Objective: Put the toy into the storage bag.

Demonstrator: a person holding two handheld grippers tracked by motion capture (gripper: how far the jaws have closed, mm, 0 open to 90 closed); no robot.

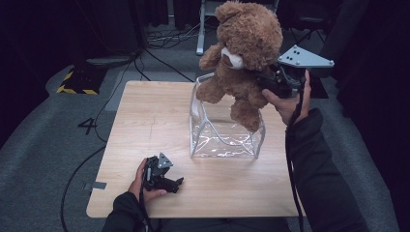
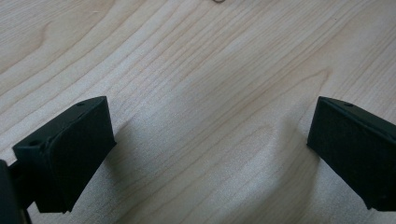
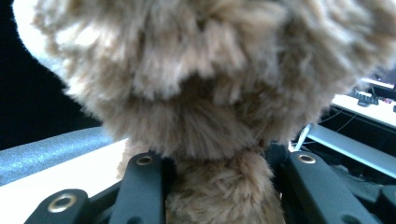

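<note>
**Bear held over the clear container**

The right gripper (image 1: 269, 83) clamps the brown teddy bear (image 1: 244, 53) at its neck, holding it upright above the clear plastic container (image 1: 223, 133), one foot dipping into the open top. The left gripper (image 1: 177, 183), jaws spread on nothing, rests at seven o'clock from the container on the pale wooden table (image 1: 145, 125). Cables (image 1: 159, 46) trail over grey carpet at twelve o'clock; dark curtains surround

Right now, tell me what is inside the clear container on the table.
The clear container looks empty: through its walls only wood grain and glints show. The teddy bear, gripped by the right gripper, hangs above it; its legs cover the back rim.
</note>
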